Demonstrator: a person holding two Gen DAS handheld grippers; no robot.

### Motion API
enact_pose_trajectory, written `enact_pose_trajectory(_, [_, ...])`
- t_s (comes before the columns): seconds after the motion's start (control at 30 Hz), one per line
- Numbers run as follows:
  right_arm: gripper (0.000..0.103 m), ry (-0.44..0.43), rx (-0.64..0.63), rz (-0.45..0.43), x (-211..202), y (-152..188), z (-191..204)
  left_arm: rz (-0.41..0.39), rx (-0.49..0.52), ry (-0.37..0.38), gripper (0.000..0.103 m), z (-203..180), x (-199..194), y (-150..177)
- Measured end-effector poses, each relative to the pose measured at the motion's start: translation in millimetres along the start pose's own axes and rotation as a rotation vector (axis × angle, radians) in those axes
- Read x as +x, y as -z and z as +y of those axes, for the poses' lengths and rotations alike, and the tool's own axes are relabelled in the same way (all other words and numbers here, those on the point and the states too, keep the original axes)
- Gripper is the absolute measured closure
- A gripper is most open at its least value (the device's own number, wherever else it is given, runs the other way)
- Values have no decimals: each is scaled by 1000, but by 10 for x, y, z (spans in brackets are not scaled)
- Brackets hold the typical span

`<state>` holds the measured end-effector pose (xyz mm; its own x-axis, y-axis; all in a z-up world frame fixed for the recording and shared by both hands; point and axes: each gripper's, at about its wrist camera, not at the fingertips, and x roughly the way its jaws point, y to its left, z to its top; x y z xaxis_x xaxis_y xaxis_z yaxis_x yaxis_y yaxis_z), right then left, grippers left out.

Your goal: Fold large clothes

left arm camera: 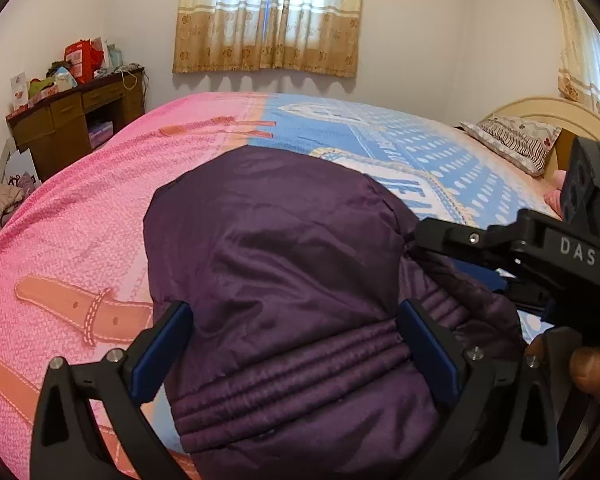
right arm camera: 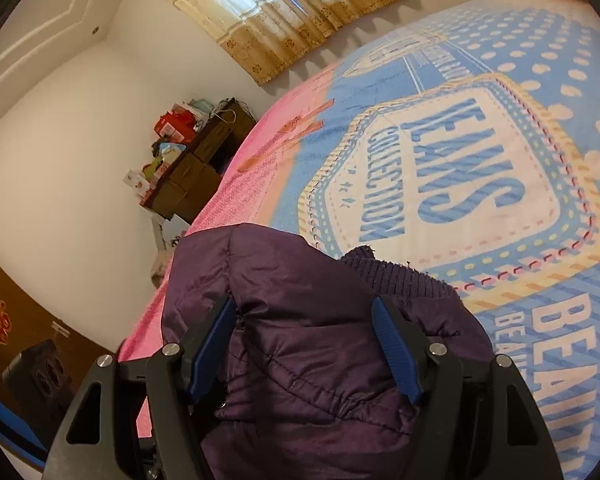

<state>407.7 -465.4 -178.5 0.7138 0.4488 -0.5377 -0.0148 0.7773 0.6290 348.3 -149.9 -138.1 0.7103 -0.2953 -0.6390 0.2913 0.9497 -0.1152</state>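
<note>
**Purple jacket bundled on the bed, both claws around it**

The purple padded jacket (left arm camera: pixel 284 280) lies in a thick bundle on the bedspread (left arm camera: pixel 100 216), where the pink half meets the blue half. Its ribbed hem is toward the left camera, and a ribbed knit edge sticks out on the blue side in the right view.

The left gripper (left arm camera: pixel 294 344) has its jaws spread wide, and the jacket fills the gap between them; the pads do not seem to press it. The right gripper (right arm camera: pixel 304 352) also stands released, its blue pads (right arm camera: pixel 396 360) on both sides of a fold without pinching it.

In the left view the right tool comes in from the right edge, very near the jacket, with fingers (left arm camera: pixel 588 364) of a hand under it.

Farther away are a pillow (left arm camera: pixel 516 144) at the headboard, a cluttered wooden desk (left arm camera: pixel 76 120) in the corner, and curtains (left arm camera: pixel 268 16). Much of the bedspread beyond the jacket is free.
</note>
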Motion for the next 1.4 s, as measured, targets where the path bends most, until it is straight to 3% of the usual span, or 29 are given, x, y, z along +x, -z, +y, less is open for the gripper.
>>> enact_pose_trajectory(0.73, [33,91,-12,33,154,6,-4,-9,6,-16,0,-90,5,70])
enact_pose_trajectory(1.2, [33,89,-8,22,147,19,-56,-8,10,-21,0,-68,30,65])
enact_pose_trajectory(1.33, [32,271,-168,-116,-107,149,290,-18,-16,18,0,-17,-55,58])
enact_pose_trajectory(1.4, [25,374,-268,-185,-233,245,462,-33,-42,40,0,65,-180,83])
